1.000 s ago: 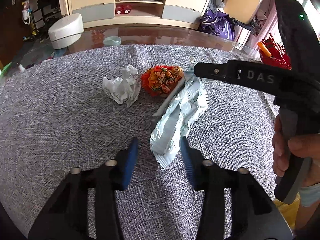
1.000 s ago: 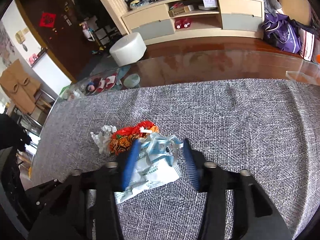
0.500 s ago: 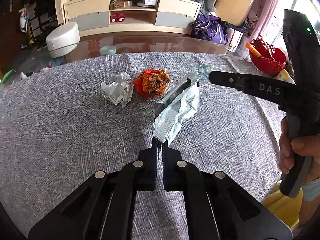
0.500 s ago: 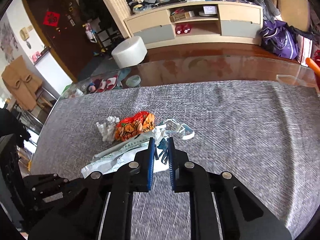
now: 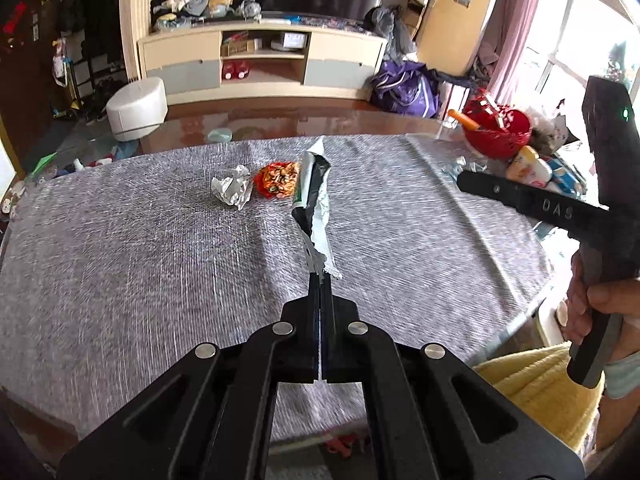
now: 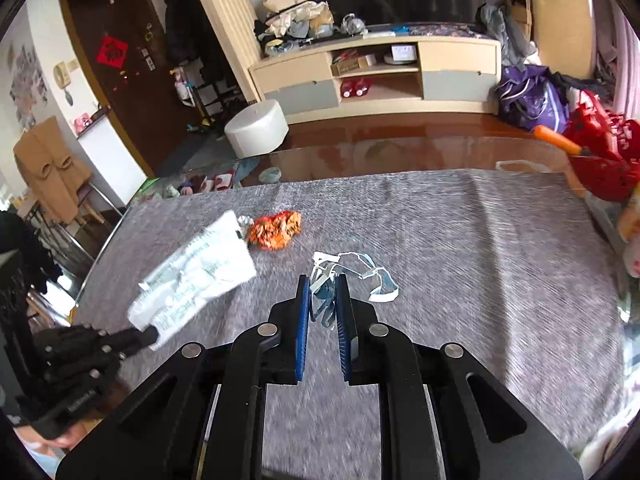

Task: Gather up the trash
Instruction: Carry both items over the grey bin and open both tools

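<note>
My left gripper (image 5: 321,280) is shut on the end of a pale green and white foil wrapper (image 5: 316,196), held edge-on above the grey tablecloth; the wrapper also shows in the right wrist view (image 6: 196,276). My right gripper (image 6: 323,292) is shut on a blue face mask (image 6: 352,276) whose white straps trail to the right. A crumpled orange snack wrapper (image 5: 278,179) and a crumpled white paper ball (image 5: 233,192) lie on the cloth further back. The orange wrapper also shows in the right wrist view (image 6: 276,228).
The grey tablecloth (image 5: 120,264) covers a glass table. A red basket (image 5: 498,128) with an orange item and several bottles stands at the far right edge. A yellow cushion (image 5: 532,384) sits below the right edge. A white pouf (image 5: 136,108) stands on the floor beyond.
Both grippers closed from open, the left on the foil wrapper, the right on the face mask. Both have lifted and pulled back, the wrapper now hanging off the cloth.
</note>
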### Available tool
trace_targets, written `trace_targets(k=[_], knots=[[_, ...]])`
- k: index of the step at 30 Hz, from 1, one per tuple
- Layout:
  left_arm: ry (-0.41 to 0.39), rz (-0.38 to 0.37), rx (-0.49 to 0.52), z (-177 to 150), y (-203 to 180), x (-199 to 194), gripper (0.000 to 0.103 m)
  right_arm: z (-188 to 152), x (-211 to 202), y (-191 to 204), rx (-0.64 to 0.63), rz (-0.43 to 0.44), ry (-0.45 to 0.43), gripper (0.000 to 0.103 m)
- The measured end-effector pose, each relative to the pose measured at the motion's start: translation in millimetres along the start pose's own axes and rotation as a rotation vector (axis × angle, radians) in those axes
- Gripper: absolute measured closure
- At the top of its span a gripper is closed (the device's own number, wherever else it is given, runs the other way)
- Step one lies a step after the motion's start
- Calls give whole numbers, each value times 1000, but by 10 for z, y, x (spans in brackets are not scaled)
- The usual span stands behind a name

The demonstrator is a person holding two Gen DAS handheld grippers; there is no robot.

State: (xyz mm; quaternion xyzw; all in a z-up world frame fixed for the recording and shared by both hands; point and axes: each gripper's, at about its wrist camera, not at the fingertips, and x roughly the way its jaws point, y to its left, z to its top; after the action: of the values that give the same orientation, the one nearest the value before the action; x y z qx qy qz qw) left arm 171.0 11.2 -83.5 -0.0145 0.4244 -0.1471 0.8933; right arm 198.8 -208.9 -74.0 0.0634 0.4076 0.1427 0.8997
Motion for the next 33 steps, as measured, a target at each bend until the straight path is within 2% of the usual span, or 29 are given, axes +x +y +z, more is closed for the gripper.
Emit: trace_targets(k=[8,16,24,33], knots=[[-41,11,13,-349,-286,-451,103,-421,-477,-25,-17,-24,-16,89],[-52,-9,26,-869,-531,-800,103,-928,-787,16,-37,-14,0,89],[2,-28,54,-1454,-699,-885,103,-1528,-809,69,-32,2,62,89],[115,-42,28,-2084,-658,-686,103,-2104,-643,241,-52,21,162,89]])
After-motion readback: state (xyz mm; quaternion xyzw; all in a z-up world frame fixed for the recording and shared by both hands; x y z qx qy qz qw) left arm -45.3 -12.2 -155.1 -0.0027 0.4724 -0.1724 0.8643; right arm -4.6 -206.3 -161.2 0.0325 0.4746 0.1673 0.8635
